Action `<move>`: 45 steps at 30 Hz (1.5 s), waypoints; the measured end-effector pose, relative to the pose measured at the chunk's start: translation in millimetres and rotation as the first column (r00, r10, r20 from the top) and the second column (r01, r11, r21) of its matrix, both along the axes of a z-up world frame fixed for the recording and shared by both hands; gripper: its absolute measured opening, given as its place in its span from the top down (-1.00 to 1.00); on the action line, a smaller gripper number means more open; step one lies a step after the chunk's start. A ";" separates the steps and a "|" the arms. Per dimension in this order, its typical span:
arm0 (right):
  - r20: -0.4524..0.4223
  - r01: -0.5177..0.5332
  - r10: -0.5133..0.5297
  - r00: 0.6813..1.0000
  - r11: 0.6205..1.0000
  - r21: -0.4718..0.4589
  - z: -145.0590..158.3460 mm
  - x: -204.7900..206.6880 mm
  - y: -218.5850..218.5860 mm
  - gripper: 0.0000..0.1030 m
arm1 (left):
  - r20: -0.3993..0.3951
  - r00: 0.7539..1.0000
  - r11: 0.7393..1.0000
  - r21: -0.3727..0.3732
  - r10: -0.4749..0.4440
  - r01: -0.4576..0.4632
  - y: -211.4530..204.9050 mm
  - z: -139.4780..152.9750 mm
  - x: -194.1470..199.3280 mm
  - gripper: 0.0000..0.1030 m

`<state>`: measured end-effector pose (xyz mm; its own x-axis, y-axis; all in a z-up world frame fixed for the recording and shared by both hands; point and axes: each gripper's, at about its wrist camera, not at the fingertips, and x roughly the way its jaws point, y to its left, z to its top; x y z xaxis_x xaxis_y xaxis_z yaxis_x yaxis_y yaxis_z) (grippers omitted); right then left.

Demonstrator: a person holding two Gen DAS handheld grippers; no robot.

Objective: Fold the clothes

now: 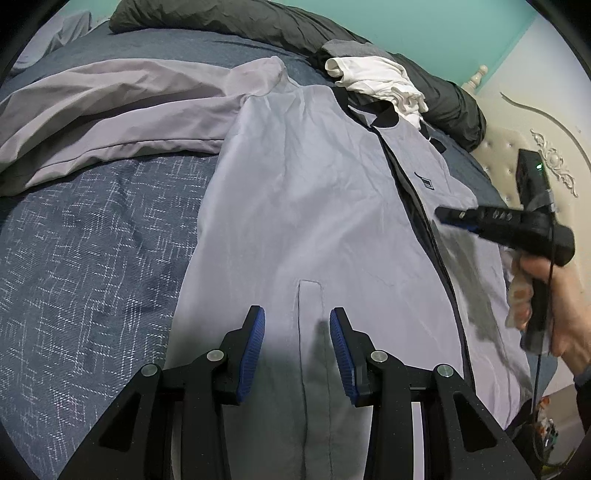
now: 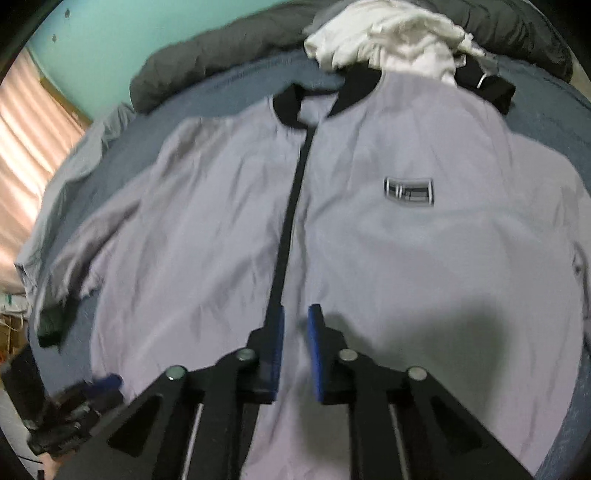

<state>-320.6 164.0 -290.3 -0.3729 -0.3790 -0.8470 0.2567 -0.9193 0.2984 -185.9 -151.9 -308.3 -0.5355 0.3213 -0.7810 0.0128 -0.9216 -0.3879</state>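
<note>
Lilac jacket (image 2: 369,240) lies flat on bed (zipper closed); both claws, left (image 1: 297,325) and right (image 2: 295,325), gape empty.

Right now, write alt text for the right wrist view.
A pale lilac jacket lies face up and spread flat on a blue bedspread, its dark zipper closed. The open right gripper hovers over its lower front; crumpled white clothing sits beyond the collar.

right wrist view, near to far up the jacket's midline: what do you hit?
right gripper → jacket's black zipper → black collar → blue bedspread → dark grey duvet → teal wall
</note>
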 end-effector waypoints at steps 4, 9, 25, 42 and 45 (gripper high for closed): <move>0.010 -0.028 0.027 1.000 0.997 0.076 -16.9 3.8 -21.0 0.87 | 0.001 1.000 1.000 -0.004 -0.001 0.001 -1.5 -0.3 1.8 0.22; 0.015 -0.030 0.028 0.999 0.989 0.144 -27.0 -3.8 -34.2 0.87 | -0.002 1.000 1.000 -0.004 -0.002 0.002 -2.5 1.2 1.8 0.22; -0.029 0.013 -0.011 1.000 0.999 0.049 11.6 16.3 -1.3 0.87 | -0.018 1.000 1.000 0.001 0.020 -0.020 -18.8 18.0 14.7 0.22; 0.046 0.161 -0.157 0.986 0.984 -0.078 53.3 182.9 182.9 0.44 | 0.066 0.998 0.998 -0.060 0.002 0.002 -42.3 57.8 76.3 -0.02; 0.072 0.146 -0.140 0.988 0.986 -0.085 45.5 202.2 191.9 0.33 | 0.107 0.994 0.997 -0.071 -0.004 0.012 -47.2 55.3 92.1 -0.05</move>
<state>-118.4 355.9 -244.9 -0.3736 -0.4017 -0.8361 0.1017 -0.9137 0.3935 -93.8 -199.1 -253.0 -0.4455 0.2670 -0.8546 0.0432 -0.9470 -0.3183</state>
